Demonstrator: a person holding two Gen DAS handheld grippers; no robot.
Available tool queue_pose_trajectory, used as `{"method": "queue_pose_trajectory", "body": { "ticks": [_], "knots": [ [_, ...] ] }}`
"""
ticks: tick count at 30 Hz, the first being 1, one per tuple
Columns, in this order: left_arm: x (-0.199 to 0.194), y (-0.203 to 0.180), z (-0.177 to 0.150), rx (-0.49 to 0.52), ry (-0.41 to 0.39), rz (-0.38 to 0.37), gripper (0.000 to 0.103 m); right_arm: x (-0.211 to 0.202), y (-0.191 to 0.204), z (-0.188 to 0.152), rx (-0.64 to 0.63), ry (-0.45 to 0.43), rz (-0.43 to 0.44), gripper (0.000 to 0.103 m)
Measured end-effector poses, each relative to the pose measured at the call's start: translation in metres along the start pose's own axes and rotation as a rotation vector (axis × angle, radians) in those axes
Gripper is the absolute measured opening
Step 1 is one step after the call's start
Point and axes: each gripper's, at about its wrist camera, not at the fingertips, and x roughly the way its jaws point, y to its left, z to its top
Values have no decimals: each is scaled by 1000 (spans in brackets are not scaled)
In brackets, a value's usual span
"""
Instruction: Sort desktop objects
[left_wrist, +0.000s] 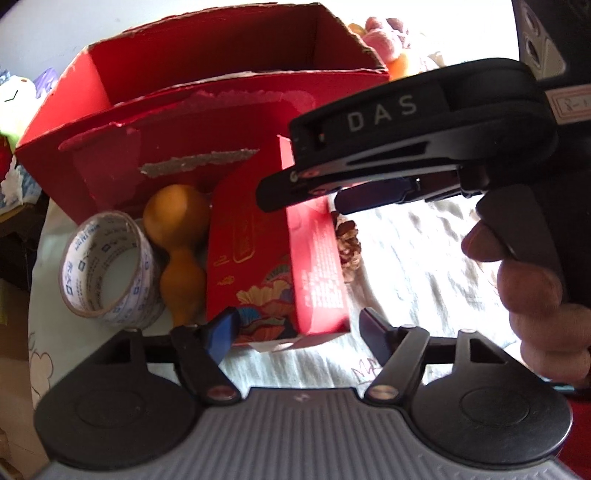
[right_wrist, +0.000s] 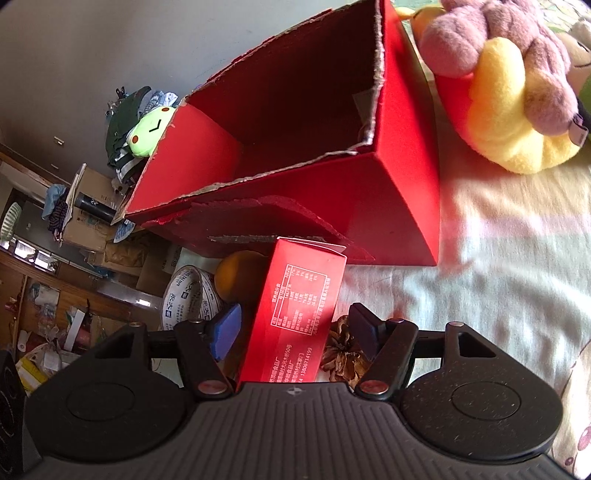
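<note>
A small red printed carton (left_wrist: 258, 258) (right_wrist: 299, 306) stands on a pale cloth (left_wrist: 424, 277) before a large open red box (left_wrist: 229, 79) (right_wrist: 399, 206). An orange gourd (left_wrist: 177, 229) (right_wrist: 236, 277) and a tape roll (left_wrist: 107, 266) (right_wrist: 188, 295) lie left of the carton. A pine cone (left_wrist: 349, 243) (right_wrist: 343, 354) lies at its right. My left gripper (left_wrist: 297, 332) is open, and the carton's near end sits between its fingers. My right gripper (right_wrist: 295, 328) (left_wrist: 303, 197) is open and straddles the carton with small gaps on both sides.
A hand (left_wrist: 535, 295) holds the right gripper's handle. A pink and yellow plush toy (right_wrist: 509, 92) (left_wrist: 384, 37) lies right of the big box. A green plush (right_wrist: 151, 129) sits behind its left corner. Cluttered shelves and cartons fill the far left.
</note>
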Motion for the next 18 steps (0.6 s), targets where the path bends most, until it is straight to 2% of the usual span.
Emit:
{"method": "queue_pose_trajectory", "body": {
  "ticks": [2, 6, 11, 18],
  "knots": [
    [1, 3, 0, -15, -11, -4, 70, 4, 2, 0, -7, 2, 0, 67],
    [-1, 6, -2, -25, -35, -19, 67, 9, 3, -2, -12, 11, -7, 55],
    [-7, 2, -2, -3, -62, -30, 59, 5, 2, -2, -11, -5, 8, 54],
    [-29, -4, 9, 46, -109, -91, 57, -19, -4, 0, 4, -42, 38, 53]
  ]
}}
